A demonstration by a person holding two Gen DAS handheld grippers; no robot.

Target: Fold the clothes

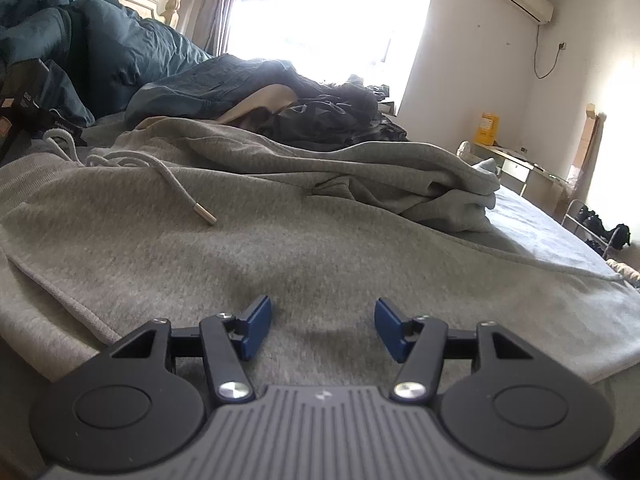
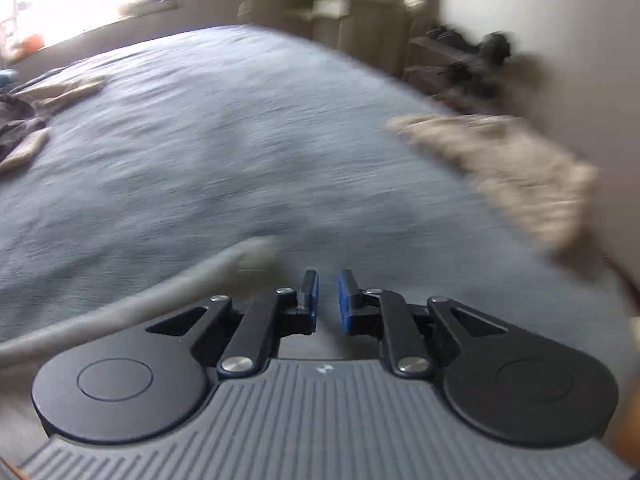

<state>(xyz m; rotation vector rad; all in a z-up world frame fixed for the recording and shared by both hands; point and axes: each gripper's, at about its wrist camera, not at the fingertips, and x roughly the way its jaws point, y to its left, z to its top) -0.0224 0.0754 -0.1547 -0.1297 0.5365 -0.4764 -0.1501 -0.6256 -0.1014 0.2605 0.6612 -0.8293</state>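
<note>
A grey sweat garment (image 1: 248, 232) with a white drawstring (image 1: 176, 188) lies spread over the bed in the left wrist view; its far part is bunched at the right (image 1: 452, 196). My left gripper (image 1: 323, 320) is open and empty, low over the grey cloth near its front hem. In the blurred right wrist view, my right gripper (image 2: 328, 292) has its jaws nearly together with a narrow gap and nothing between them. A grey cloth edge (image 2: 160, 292) runs along to its left, beside the fingers.
The bed has a blue-grey sheet (image 2: 248, 132). Teal bedding (image 1: 100, 52) and a pile of dark clothes (image 1: 332, 112) lie at the head. A beige fuzzy item (image 2: 508, 168) lies at the bed's right edge. A desk (image 1: 516, 164) and shoe rack (image 2: 460, 64) stand beyond.
</note>
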